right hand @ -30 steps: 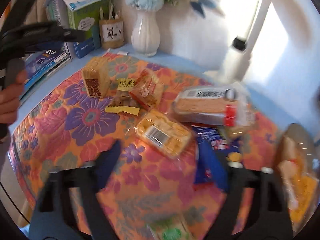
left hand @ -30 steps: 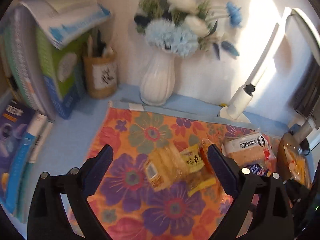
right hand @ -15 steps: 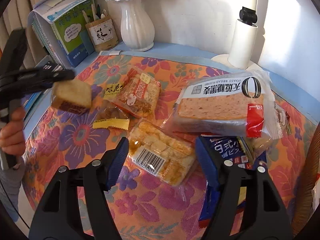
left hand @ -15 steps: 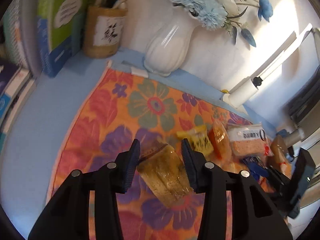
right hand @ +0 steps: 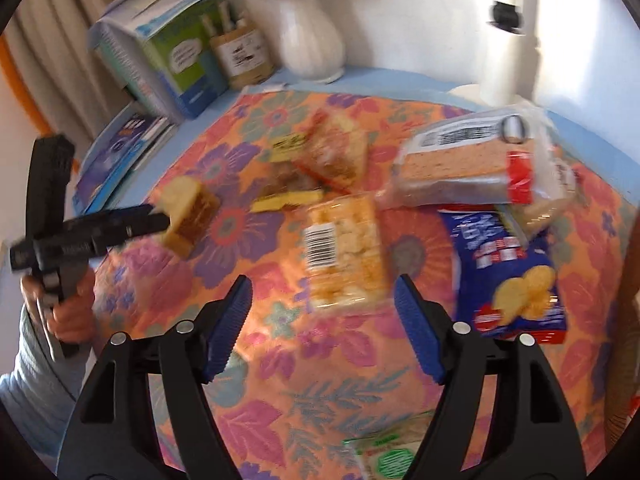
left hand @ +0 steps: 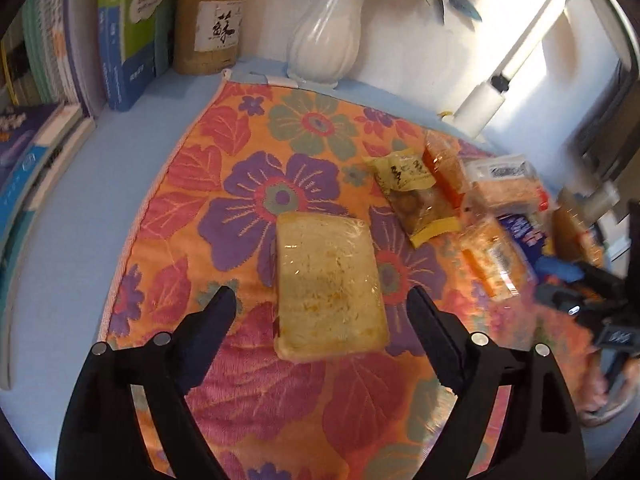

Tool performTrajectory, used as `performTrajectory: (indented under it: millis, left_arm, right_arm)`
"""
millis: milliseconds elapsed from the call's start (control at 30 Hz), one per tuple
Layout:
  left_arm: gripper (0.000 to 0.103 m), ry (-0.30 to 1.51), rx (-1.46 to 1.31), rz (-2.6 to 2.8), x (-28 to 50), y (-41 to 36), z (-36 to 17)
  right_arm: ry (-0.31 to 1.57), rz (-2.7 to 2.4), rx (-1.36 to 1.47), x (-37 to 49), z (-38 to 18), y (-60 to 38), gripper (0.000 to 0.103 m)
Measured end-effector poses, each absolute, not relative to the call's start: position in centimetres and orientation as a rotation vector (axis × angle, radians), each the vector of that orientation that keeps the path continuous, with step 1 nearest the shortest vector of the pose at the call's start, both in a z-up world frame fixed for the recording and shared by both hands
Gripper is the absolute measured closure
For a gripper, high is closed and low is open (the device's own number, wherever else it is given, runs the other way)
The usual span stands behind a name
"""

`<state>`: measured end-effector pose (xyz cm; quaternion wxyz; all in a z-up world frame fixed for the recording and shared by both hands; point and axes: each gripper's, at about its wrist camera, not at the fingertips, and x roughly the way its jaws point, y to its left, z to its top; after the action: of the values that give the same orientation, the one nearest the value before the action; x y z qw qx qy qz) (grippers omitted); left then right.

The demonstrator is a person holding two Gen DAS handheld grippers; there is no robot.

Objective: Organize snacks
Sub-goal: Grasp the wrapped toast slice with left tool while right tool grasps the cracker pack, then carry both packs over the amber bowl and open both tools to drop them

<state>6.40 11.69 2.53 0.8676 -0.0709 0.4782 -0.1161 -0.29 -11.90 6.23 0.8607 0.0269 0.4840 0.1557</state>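
**Wrapped cake lay between spreading left jaws as right tongs hung over the crackers**

A floral cloth (left hand: 248, 184) in orange, purple and pink covered most of the pale blue table (left hand: 80, 216). Books (left hand: 120, 32) stood at its far left corner beside a brown pen pot (left hand: 210, 32) and a white vase (left hand: 326, 36).

The snacks lay mostly on the cloth's right half: a sliced bread loaf (right hand: 464, 164), a blue crisp packet (right hand: 508, 272), a clear cracker pack with a barcode (right hand: 344, 252), an orange-wrapped snack (right hand: 340, 152) and a yellow-edged nut packet (left hand: 416, 196).

Apart from them, toward the left, a plastic-wrapped yellow cake (left hand: 328, 280) rested on the cloth. The left gripper (left hand: 322, 312) stood around its near end, jaws opening, neither pad touching the wrap. In the right wrist view a hand (right hand: 66, 304) held that tool.

The right gripper (right hand: 322, 300) hovered just short of the cracker pack, jaws wide and opening, with nothing between them.
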Motion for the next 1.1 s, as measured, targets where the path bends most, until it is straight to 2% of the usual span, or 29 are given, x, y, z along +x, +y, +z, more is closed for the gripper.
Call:
performTrajectory:
  millis: [67, 133, 367, 400, 467, 600, 900, 1100]
  left_arm:
    - [0.021, 0.978, -0.066, -0.197, 6.5, 10.3, 1.7]
    - [0.029, 0.970, -0.041, -0.183, 6.5, 9.8, 1.0]
    - [0.034, 0.924, -0.034, -0.154, 6.0, 10.0, 0.1]
    - [0.036, 0.920, -0.032, -0.153, 5.9, 10.0, 0.1]
    - [0.049, 0.909, -0.018, -0.141, 5.7, 9.9, 0.2]
    - [0.049, 0.898, -0.006, -0.131, 5.5, 10.0, 0.3]
    - [0.049, 0.885, 0.016, -0.150, 4.4, 9.6, 1.2]
    - [0.049, 0.834, 0.017, -0.262, 0.8, 7.7, 4.3]
  right_arm:
    - [1.036, 0.305, 0.084, 0.1, 5.6, -12.3, 0.027]
    - [1.045, 0.296, 0.102, 0.5, 5.0, -12.3, 0.027]
    - [1.029, 0.270, 0.063, 1.9, 3.6, -10.7, 0.027]
    - [1.028, 0.257, 0.049, 2.2, 3.4, -10.5, 0.027]
    - [1.035, 0.244, 0.035, 2.4, 2.8, -10.3, 0.030]
    - [1.036, 0.233, 0.004, 2.2, 2.3, -9.9, 0.054]
    - [1.073, 0.320, 0.103, -3.6, 3.0, -9.7, 0.055]
    - [1.025, 0.371, 0.208, -6.9, 6.3, -10.7, 0.055]
